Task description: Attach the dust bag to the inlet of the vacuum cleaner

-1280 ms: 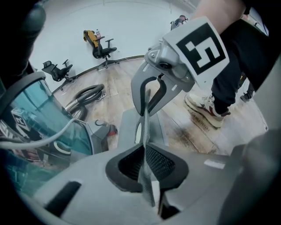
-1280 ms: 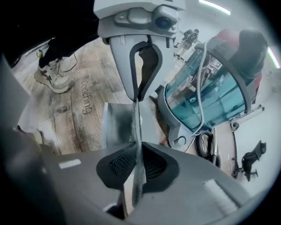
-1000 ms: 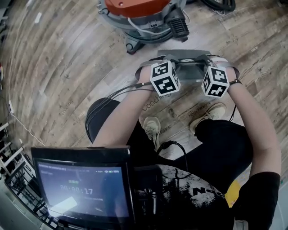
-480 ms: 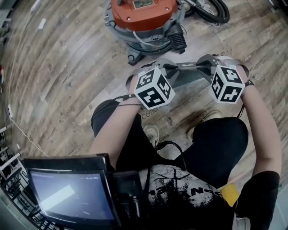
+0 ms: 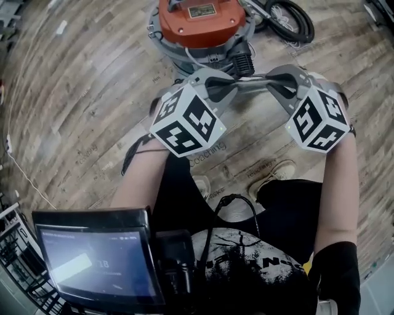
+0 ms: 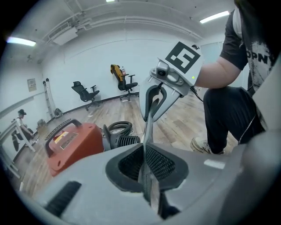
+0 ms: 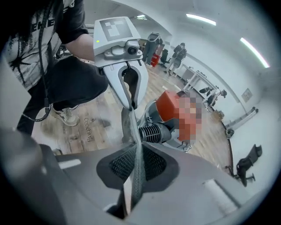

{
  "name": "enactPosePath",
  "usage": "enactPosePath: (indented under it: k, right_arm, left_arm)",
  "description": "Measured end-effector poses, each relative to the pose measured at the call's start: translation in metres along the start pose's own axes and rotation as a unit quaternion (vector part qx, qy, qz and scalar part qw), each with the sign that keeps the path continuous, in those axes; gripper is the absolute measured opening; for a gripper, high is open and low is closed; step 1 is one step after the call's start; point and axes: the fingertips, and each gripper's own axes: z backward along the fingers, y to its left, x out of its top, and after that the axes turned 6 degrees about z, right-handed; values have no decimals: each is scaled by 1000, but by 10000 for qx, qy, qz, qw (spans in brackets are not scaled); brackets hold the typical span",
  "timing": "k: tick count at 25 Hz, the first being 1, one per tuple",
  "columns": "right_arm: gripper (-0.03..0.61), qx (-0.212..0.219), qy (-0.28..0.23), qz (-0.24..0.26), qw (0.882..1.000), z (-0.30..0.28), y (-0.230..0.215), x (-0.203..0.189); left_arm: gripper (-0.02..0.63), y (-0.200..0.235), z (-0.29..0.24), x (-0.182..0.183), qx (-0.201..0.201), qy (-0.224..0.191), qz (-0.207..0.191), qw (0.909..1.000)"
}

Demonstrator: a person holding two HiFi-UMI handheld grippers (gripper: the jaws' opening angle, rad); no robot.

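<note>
Overhead first: the person stood on the wooden floor [image 5: 80, 104] with both tools raised in front of the body.

- Left tool [image 6: 147, 165]: jaws drawn in narrow, pads pinched on the thin grey edge of the dust bag [image 6: 148, 128].
- Right tool [image 7: 136, 165]: same posture, jaws nearly together, clamped on the opposite edge of the bag.
- Each gripper view looked along the taut strip of bag straight at the other tool, so the bag hung stretched between the two, clear of the floor.
- From the head view the bag showed only as a narrow grey band between the two sets of fingertips. Its full shape and its collar opening could not be made out.
- Vacuum cleaner [image 5: 200, 24]: orange-topped, standing on the floor beyond the tools, apart from the bag. Black hose [image 5: 289, 18] coiled just beside it.
- Inlet: not identifiable in any view.

Progress, as judged: grasp done, with the bag secured on both sides and carried in the air. Nothing of the attachment was done, as the bag touched no part of the machine. Left to do: bring the bag to the vacuum, find the inlet, line up the bag's opening, press it on.
</note>
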Motion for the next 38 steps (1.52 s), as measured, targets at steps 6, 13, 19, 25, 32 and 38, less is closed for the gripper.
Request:
enactPosePath:
  k: [6,13,19,25,32,38]
  right_arm:
    - [29,-189,-149,18,9997,-9,-2,-2]
    - [28,-208,-294,179,9992,-23,-6,-5]
    - [29,-200,-463,236,9984,-25,-10,-2]
    - [32,-187,-563,83,9982,-31,-14,-11]
    - [32,-102,-587,-86,9982,-40,-15,-20]
    - [32,-145,-586,367,9975,-36,-20,-8]
  left_arm:
    - [25,-2,-4,-7,95,285,-93,9995]
    - [25,8,-13,-16,282,480,-52,9984]
    - [25,16,-9,-13,443,534,-45,9976]
    - [25,22,-13,-6,545,584,-96,9968]
    - [25,27,-18,3,635,508,-32,9967]
    - [26,31,-21,-17,761,747,44,9943]
